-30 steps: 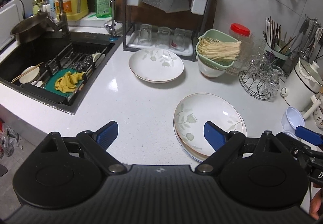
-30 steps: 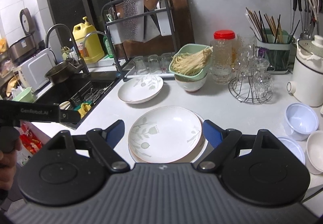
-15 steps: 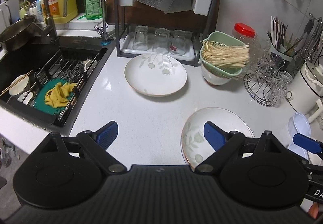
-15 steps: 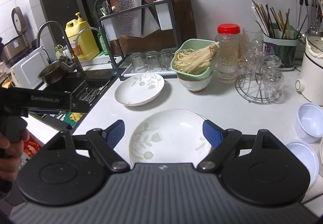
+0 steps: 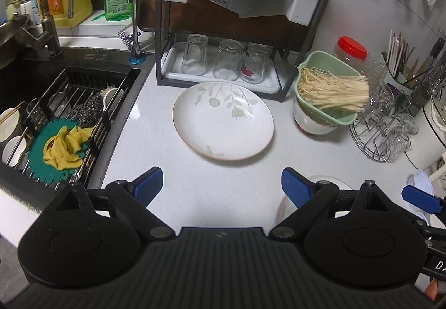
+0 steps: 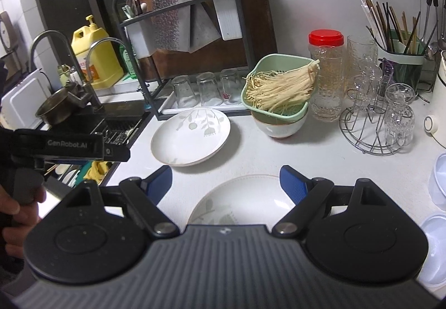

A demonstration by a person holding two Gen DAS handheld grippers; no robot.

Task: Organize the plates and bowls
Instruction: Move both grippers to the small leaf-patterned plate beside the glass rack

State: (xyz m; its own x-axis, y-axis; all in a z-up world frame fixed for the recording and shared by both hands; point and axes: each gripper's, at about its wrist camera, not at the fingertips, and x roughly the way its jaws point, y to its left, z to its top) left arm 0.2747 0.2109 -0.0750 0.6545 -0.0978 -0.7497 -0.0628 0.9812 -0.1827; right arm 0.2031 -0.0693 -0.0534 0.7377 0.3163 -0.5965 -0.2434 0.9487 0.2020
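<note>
A white plate with a leaf pattern (image 5: 223,122) lies alone on the white counter before the glass rack; it also shows in the right wrist view (image 6: 191,136). A stack of like plates (image 6: 245,203) lies nearer, under my right gripper (image 6: 225,183), which is open and empty above its far rim. In the left wrist view only an edge of the stack (image 5: 329,180) shows. My left gripper (image 5: 221,185) is open and empty, just short of the lone plate. Pale bowls (image 6: 439,180) sit at the right.
A black sink (image 5: 55,113) with a rack, cloth and bowls lies at the left. A dark rack with upturned glasses (image 5: 225,63) stands behind the plate. A green colander of noodles on a bowl (image 5: 326,102), a red-lidded jar (image 6: 326,72) and a wire glass stand (image 6: 382,125) crowd the right.
Both grippers have moved forward over the counter. The lone plate has grown nearer in the left view, and the stack has slid under both gripper bodies. Both stay open.
</note>
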